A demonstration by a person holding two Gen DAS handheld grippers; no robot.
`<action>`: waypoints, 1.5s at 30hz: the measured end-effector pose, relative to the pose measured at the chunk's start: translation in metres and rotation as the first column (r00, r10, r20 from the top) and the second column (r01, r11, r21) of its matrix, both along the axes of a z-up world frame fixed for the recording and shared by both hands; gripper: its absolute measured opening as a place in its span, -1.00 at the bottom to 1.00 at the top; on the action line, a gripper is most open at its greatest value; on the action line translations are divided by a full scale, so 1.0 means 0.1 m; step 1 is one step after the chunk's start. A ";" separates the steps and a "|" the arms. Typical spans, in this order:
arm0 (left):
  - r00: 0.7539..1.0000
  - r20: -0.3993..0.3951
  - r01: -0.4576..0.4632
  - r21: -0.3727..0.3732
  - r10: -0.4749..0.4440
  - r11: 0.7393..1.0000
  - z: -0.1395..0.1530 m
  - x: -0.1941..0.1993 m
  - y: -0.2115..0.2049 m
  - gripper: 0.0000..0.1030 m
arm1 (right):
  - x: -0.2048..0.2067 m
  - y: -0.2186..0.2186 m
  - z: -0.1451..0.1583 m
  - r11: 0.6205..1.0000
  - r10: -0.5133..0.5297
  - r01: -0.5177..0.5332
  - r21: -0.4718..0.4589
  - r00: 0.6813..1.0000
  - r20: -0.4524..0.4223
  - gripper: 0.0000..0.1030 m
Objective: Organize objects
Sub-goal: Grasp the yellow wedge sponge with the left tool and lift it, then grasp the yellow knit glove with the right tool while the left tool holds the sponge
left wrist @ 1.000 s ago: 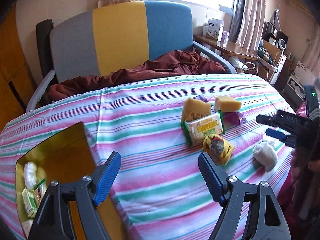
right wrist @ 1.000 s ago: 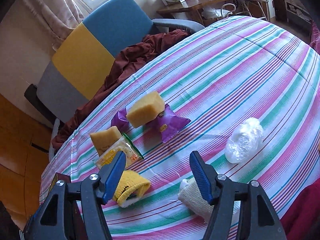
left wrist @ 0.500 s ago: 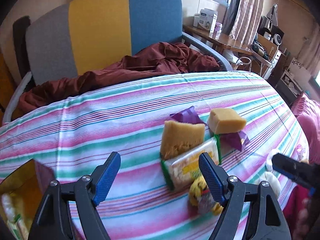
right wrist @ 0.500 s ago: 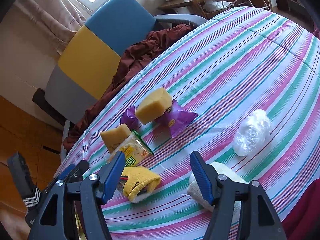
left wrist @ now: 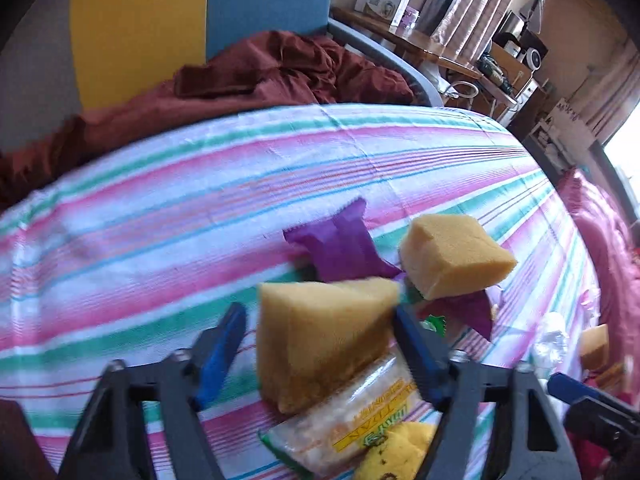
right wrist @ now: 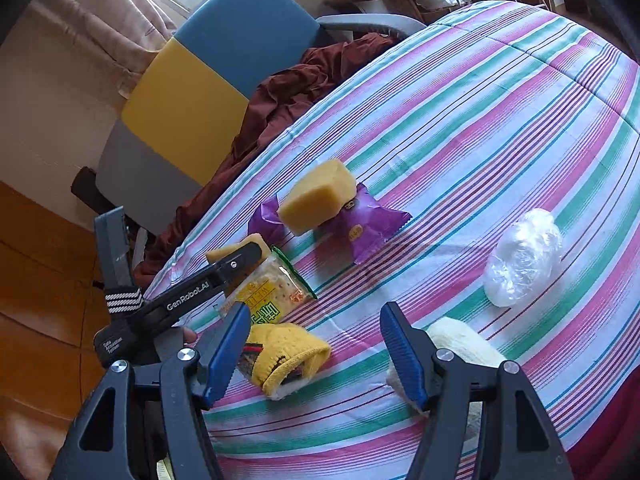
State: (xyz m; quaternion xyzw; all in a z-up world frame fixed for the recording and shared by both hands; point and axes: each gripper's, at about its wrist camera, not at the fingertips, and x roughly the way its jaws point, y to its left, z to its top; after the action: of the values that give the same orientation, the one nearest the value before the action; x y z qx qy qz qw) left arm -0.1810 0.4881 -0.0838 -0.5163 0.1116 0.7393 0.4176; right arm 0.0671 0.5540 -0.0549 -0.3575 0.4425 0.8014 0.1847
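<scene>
Wedge-shaped yellow sponge (left wrist: pixel 320 336) propped on cracker packet (left wrist: pixel 352 420), block sponge (left wrist: pixel 452 256) atop purple wrapper (left wrist: pixel 340 244), striped cloth (left wrist: pixel 200 200)

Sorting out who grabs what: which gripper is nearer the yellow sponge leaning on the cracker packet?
Left. The left gripper is open around that sponge, fingers on either side. The right gripper hovers farther back, over the yellow knitted item.

Porous matt sponge (left wrist: pixel 320 332), glossy wrapper (left wrist: pixel 352 428)

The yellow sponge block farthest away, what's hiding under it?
The far yellow sponge block sits on a crinkly purple snack packet. The packet's middle is covered, and whether anything else lies below cannot be seen.
</scene>
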 end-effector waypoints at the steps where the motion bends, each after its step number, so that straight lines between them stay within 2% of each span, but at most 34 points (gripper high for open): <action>1: 1.000 0.018 -0.012 0.014 0.012 1.000 -0.01 0.00 -0.04 0.16 | -0.01 0.00 -0.01 1.000 0.005 -0.005 0.002 1.000 0.008 0.32; 6: 0.989 0.124 -0.090 0.098 0.078 0.991 0.02 0.03 -0.43 -0.05 | -0.05 -0.03 -0.03 1.000 0.020 -0.020 0.018 0.999 0.029 0.32; 10: 0.975 0.152 -0.181 0.101 0.165 0.978 0.04 0.10 -0.79 -0.07 | -0.09 -0.07 -0.03 0.998 0.040 -0.042 0.047 0.998 0.046 0.32; 16: 0.979 0.031 -0.202 0.058 0.200 0.978 0.12 0.44 -1.21 -0.11 | -0.21 -0.16 -0.06 0.992 0.114 -0.117 0.056 0.992 0.056 0.32; 20: 0.979 -0.012 -0.201 0.042 0.202 0.979 0.15 0.75 -1.48 -0.11 | -0.31 -0.27 -0.07 0.980 0.186 -0.190 0.061 0.981 0.056 0.32; 23: 0.980 -0.031 -0.194 0.036 0.195 0.980 0.17 0.98 -1.62 -0.11 | -0.42 -0.40 -0.10 0.962 0.263 -0.267 0.062 0.963 0.067 0.32; 26: 0.982 -0.056 -0.178 0.030 0.180 0.984 0.17 1.20 -1.70 -0.11 | -0.54 -0.53 -0.14 0.941 0.313 -0.325 0.098 0.942 0.120 0.32; 31: 0.984 -0.097 -0.144 0.033 0.146 0.989 0.16 1.49 -1.79 -0.10 | -0.63 -0.61 -0.26 0.927 0.329 -0.355 0.122 0.925 0.188 0.34; 32: 0.984 -0.108 -0.139 0.033 0.142 0.990 0.16 1.52 -1.79 -0.10 | -0.64 -0.60 -0.28 0.928 0.326 -0.352 0.121 0.925 0.196 0.44; 40: 0.981 -0.145 -0.126 0.040 0.131 0.991 0.12 1.61 -1.80 -0.10 | -0.74 -0.61 -0.38 0.924 0.340 -0.367 0.106 0.917 0.208 0.49; 45: 0.978 -0.149 -0.139 0.037 0.143 0.990 0.10 1.51 -1.73 -0.07 | -0.77 -0.72 -0.39 0.896 0.377 -0.419 0.149 0.894 0.244 0.18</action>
State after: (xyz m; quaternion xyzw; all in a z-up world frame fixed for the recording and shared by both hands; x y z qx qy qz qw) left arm -0.0299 0.3149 -0.0739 -0.4598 0.0965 0.8055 0.3612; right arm -0.0102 0.4819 -0.0939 -0.5027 0.2561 0.8201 0.0960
